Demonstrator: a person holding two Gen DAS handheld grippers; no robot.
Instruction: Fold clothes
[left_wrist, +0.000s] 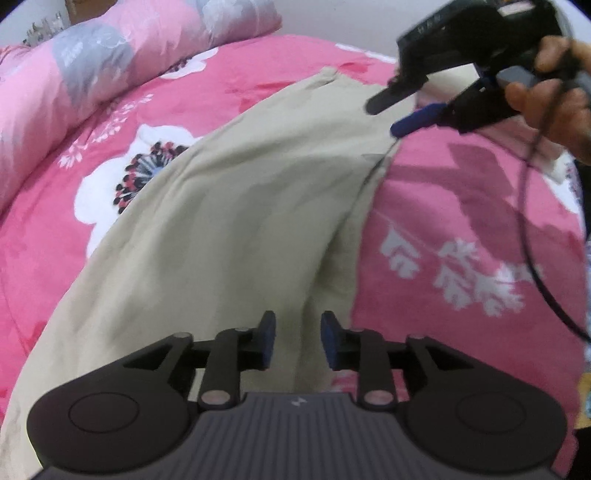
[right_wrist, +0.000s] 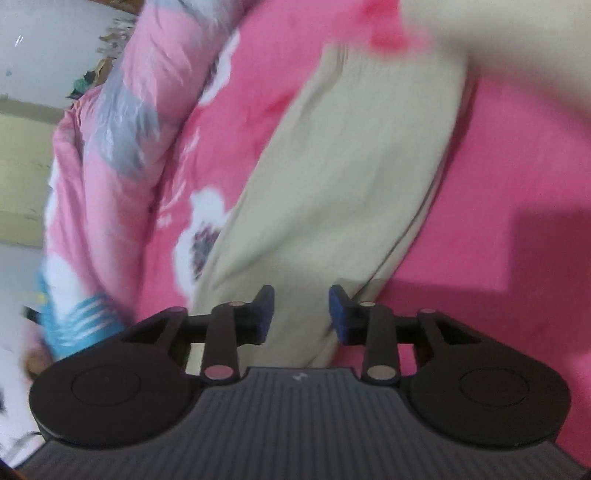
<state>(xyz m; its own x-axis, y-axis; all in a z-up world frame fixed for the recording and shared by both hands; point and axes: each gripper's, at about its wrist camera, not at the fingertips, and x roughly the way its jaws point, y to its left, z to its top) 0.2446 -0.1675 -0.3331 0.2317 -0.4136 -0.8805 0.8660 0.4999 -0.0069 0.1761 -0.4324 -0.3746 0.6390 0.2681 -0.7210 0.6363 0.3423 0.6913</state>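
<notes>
**Both grippers spread wide over beige garment**

Left gripper (left_wrist: 298, 339): released, blue-padded fingers (left_wrist: 266, 341) parted, nothing between them, hovering over the near end of a beige garment (left_wrist: 236, 221). Garment laid flat ahead of the fingers, running away to the upper right across a pink floral bedspread (left_wrist: 461, 221). Far to the left of the garment, a rolled pink-and-grey quilt (left_wrist: 122, 48). Ahead and right, the right gripper (left_wrist: 399, 110), held by a hand (left_wrist: 546, 92), also released, tips above the garment's far right edge; contact with the cloth not clear. Black cable (left_wrist: 532, 240) trailing down from it on the right.

From the right wrist, blurred: right gripper's fingers (right_wrist: 266, 310) apart, gripping nothing, beige cloth directly beneath and ahead, quilt to the left, pink bedspread to the right.
</notes>
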